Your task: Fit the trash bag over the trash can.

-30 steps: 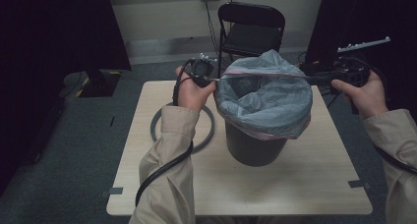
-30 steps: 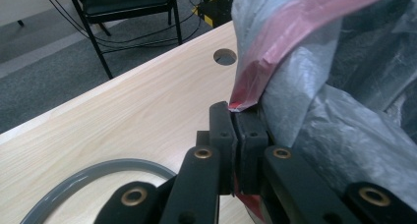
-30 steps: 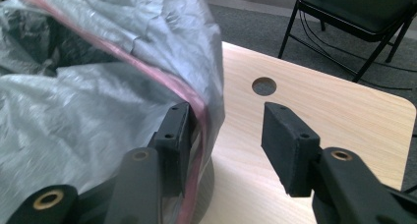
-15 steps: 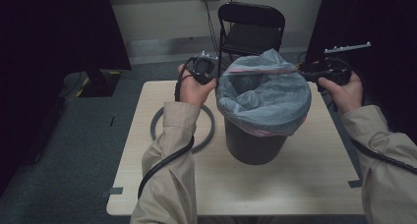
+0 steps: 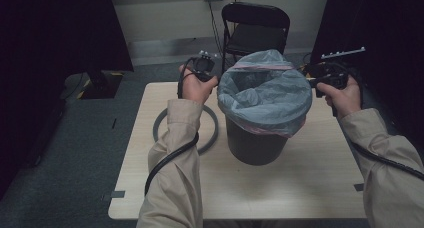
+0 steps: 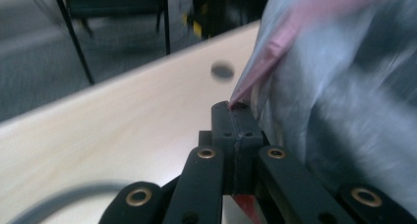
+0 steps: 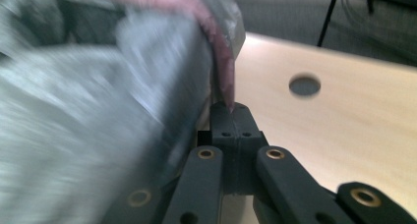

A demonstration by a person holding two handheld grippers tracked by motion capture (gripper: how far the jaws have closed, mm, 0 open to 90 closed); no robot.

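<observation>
A dark bin (image 5: 255, 143) stands on the light wooden table (image 5: 300, 188), lined with a grey translucent bag (image 5: 265, 95) that has a pink drawstring hem (image 5: 260, 66). My left gripper (image 5: 215, 78) is at the bag's left rim and my right gripper (image 5: 312, 80) at its right rim. In the left gripper view the gripper (image 6: 235, 111) is shut on the pink hem (image 6: 265, 62) beside the bag (image 6: 344, 86). In the right gripper view the gripper (image 7: 233, 111) is shut on the pink hem (image 7: 221, 52) of the blurred bag (image 7: 74, 111).
A grey ring (image 5: 185, 133) lies flat on the table left of the bin, under the left forearm. A black folding chair (image 5: 255, 28) stands behind the table. The tabletop has a round hole (image 7: 305, 85) near the bin. Dark curtains hang on both sides.
My right gripper has moved left, in toward the bin, so the hem that stretched taut across the bag's mouth now hangs looser. The left gripper has stayed put.
</observation>
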